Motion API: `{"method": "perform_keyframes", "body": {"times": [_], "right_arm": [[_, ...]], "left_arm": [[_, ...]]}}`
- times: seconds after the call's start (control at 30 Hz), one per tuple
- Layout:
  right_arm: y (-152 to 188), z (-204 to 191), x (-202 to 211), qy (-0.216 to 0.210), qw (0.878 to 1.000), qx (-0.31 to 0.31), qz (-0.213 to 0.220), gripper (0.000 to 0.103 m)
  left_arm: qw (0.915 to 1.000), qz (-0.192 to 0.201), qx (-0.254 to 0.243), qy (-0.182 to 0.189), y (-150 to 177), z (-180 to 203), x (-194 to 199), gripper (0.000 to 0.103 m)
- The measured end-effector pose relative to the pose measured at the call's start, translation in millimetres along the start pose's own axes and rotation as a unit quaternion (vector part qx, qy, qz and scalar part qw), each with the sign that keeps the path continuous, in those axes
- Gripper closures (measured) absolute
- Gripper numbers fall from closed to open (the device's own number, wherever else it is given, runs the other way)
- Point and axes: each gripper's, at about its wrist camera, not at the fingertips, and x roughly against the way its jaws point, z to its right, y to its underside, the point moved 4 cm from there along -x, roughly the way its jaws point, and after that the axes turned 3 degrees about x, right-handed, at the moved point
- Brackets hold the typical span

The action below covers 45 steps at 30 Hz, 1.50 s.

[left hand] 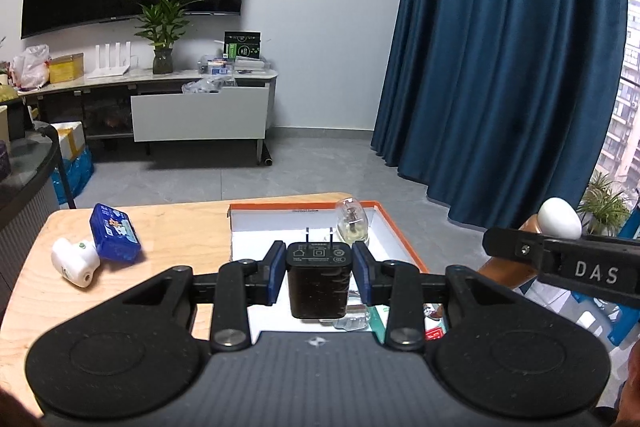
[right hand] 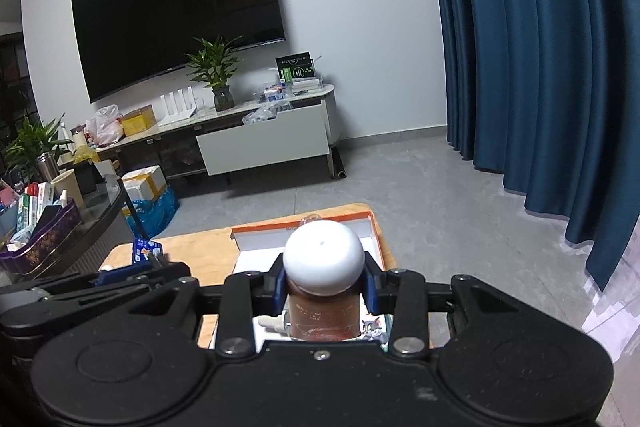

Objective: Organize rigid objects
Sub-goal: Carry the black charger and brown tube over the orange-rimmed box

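My left gripper (left hand: pixel 319 267) is shut on a black plug adapter (left hand: pixel 319 281), prongs pointing away, held over the orange-rimmed white tray (left hand: pixel 400 231). A clear glass bulb-like bottle (left hand: pixel 352 223) stands in the tray beyond it. My right gripper (right hand: pixel 325 281) is shut on a brown bottle with a white domed cap (right hand: pixel 324 261), above the same tray (right hand: pixel 374 227). That bottle's cap (left hand: pixel 559 217) and the right gripper's body show at the right of the left wrist view.
On the wooden table (left hand: pixel 172 227) left of the tray lie a blue packet (left hand: pixel 114 233) and a white capped container (left hand: pixel 74 261). More small items lie in the tray's near end under the grippers. A dark round side table (right hand: pixel 80 223) stands at left.
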Motion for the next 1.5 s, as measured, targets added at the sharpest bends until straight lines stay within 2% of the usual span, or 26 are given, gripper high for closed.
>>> {"method": "perform_keyframes", "body": {"times": [0.77, 1.5], "right_arm": [[1.3, -7.8, 1.8, 0.006, 1.000, 0.021, -0.003, 0.059], [5.8, -6.4, -5.0, 0.013, 1.000, 0.019, -0.014, 0.059]], "left_arm": [[0.9997, 0.022, 0.004, -0.012, 1.9, 9.5, 12.5, 0.066], [0.9998, 0.011, 0.010, -0.010, 3.1, 7.9, 6.9, 0.066]]}}
